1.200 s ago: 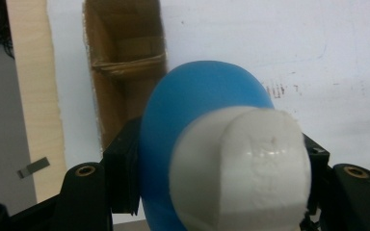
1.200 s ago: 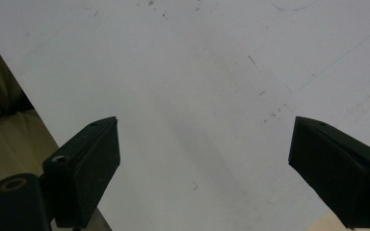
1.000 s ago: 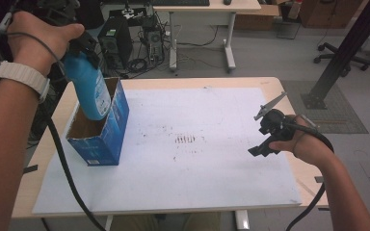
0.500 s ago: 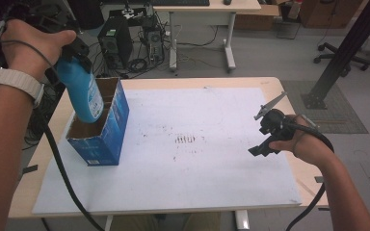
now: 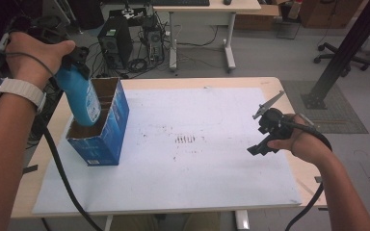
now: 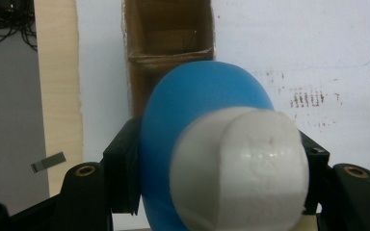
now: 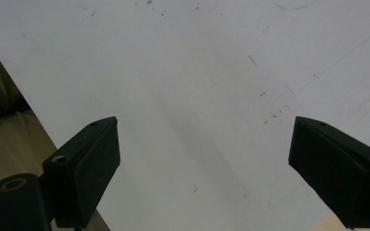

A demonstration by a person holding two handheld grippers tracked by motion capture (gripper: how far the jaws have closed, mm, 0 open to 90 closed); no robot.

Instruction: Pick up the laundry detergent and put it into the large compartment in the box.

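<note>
Blue bottle held over an open blue carton

In the high view, the blue bottle (image 5: 81, 98) was seen clamped at its top by the left gripper (image 5: 72, 60), its base lowered into the near end of the blue carton (image 5: 107, 137) at the table's (image 5: 149, 83) left side; the right gripper (image 5: 265, 137) was held well apart over the white sheet (image 5: 197, 187). In the left gripper view, the bottle (image 6: 192, 110) and its white cap (image 6: 241, 168) were pressed between both jaws above the carton's cardboard compartments (image 6: 168, 36). In the right gripper view, the jaws were spread wide with nothing between them, over the white sheet (image 7: 197, 72).
</note>
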